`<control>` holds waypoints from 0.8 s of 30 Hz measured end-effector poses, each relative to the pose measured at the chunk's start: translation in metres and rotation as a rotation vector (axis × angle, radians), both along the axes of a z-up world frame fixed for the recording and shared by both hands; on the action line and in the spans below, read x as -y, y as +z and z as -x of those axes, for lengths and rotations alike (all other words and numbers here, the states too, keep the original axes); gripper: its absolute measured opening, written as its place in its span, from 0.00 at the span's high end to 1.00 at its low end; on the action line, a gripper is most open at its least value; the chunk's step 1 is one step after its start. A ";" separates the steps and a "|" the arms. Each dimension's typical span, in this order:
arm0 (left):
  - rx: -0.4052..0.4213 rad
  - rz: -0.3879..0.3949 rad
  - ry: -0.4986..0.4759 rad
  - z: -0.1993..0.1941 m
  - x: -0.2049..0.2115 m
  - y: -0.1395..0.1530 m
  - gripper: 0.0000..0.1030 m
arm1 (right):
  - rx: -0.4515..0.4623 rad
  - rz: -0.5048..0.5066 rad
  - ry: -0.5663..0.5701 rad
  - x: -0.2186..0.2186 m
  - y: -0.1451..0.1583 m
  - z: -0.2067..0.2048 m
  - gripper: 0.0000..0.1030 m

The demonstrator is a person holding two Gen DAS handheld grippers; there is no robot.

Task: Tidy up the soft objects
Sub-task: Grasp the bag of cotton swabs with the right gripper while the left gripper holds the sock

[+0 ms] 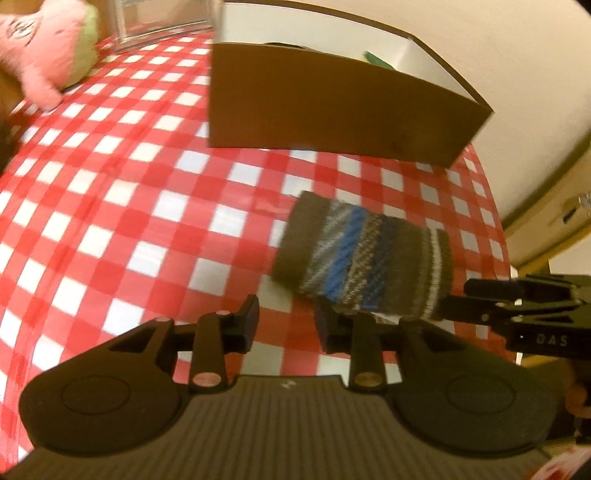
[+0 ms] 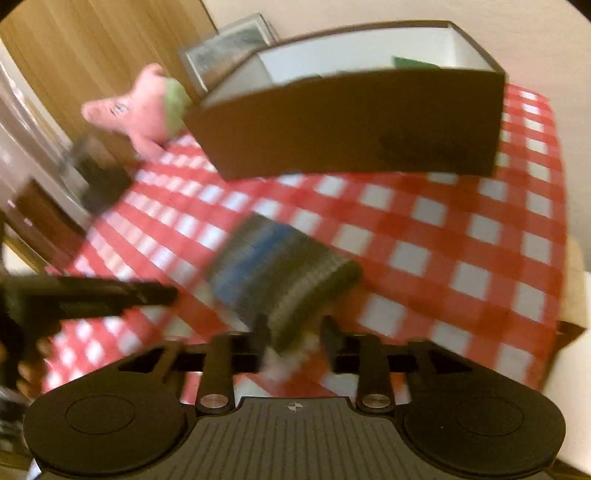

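A folded striped sock (image 1: 362,254), brown with blue and grey bands, lies on the red-and-white checked tablecloth (image 1: 129,206). My left gripper (image 1: 286,323) is open just in front of it, with only cloth showing between the fingers; its right finger sits at the sock's near edge. My right gripper (image 1: 454,297) comes in from the right at the sock's cuff end. In the blurred right wrist view the sock (image 2: 280,269) has its cuff end between the spread fingers of my right gripper (image 2: 295,332), with a gap beside it. My left gripper (image 2: 171,295) shows at the left.
A brown cardboard box (image 1: 332,110) with white inside walls stands behind the sock and holds something green (image 1: 376,59). A pink and green plush toy (image 1: 40,48) lies at the far left by a framed picture (image 1: 162,22). The table edge runs close on the right.
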State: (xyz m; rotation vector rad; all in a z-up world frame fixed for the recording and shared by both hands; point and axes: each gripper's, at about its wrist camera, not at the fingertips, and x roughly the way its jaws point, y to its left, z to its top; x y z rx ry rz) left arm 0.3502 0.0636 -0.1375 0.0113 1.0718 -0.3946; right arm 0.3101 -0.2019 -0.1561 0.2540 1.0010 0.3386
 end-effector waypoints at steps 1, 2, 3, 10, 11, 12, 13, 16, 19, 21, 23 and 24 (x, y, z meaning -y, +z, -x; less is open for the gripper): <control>-0.001 -0.003 -0.017 0.000 0.004 -0.001 0.69 | -0.009 0.005 -0.015 0.002 -0.002 0.001 0.44; -0.005 -0.003 -0.027 -0.001 0.008 -0.002 0.65 | -0.017 -0.004 -0.031 0.008 -0.004 0.002 0.44; -0.010 0.000 -0.026 -0.003 0.009 -0.003 0.59 | -0.026 -0.028 -0.045 0.011 -0.007 0.002 0.43; -0.151 0.160 0.080 -0.022 0.009 -0.019 0.45 | -0.049 -0.106 -0.133 0.029 -0.013 -0.005 0.43; -0.160 0.159 0.104 -0.026 0.010 -0.022 0.45 | -0.052 -0.114 -0.131 0.030 -0.013 -0.005 0.43; -0.172 0.157 0.124 -0.029 0.011 -0.025 0.45 | -0.056 -0.120 -0.128 0.029 -0.014 -0.006 0.43; -0.187 0.156 0.148 -0.033 0.012 -0.029 0.45 | -0.057 -0.123 -0.125 0.026 -0.014 -0.007 0.43; -0.190 0.174 0.182 -0.038 0.015 -0.031 0.46 | -0.053 -0.128 -0.101 0.024 -0.014 -0.003 0.43; -0.169 0.158 0.195 -0.041 0.022 -0.030 0.63 | -0.056 -0.141 -0.063 0.016 -0.017 -0.002 0.43; -0.171 0.147 0.188 -0.041 0.026 -0.033 0.89 | -0.056 -0.133 -0.053 0.010 -0.019 -0.001 0.43; -0.160 0.143 0.190 -0.039 0.026 -0.034 0.93 | -0.052 -0.102 -0.029 0.001 -0.022 -0.001 0.44; -0.149 0.139 0.189 -0.038 0.025 -0.032 0.95 | -0.027 -0.071 -0.012 -0.004 -0.021 0.001 0.44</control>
